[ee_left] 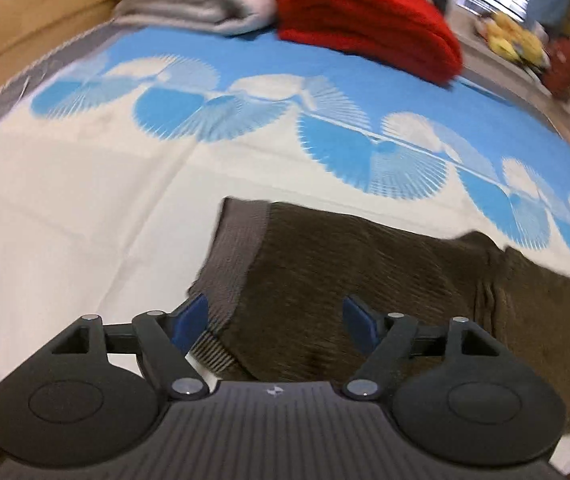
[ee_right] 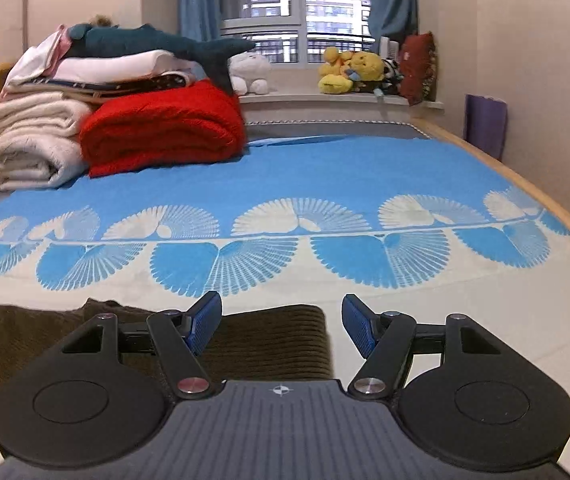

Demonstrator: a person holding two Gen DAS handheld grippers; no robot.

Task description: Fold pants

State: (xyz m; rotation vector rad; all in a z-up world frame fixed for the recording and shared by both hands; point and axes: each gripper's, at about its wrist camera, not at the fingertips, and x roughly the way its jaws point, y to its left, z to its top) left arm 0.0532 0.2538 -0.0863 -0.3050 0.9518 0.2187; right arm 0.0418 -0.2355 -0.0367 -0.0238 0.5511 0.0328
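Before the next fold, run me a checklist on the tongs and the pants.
1. Left tongs open, nothing pinched: ok.
2. Right tongs open, nothing pinched: ok.
3. Brown corduroy pants lying on the bedsheet, released: ok.
4. Ribbed waistband in view of the left tongs: ok.
5. Pants flat and smooth: not ok, a bunched ridge shows near the right side in the left view.
6. Red blanket clear of the pants: ok.

Dark brown ribbed pants (ee_left: 365, 280) are lying on a blue-and-cream fan-patterned sheet (ee_right: 325, 184); red blanket (ee_right: 165, 132) at ten o'clock.
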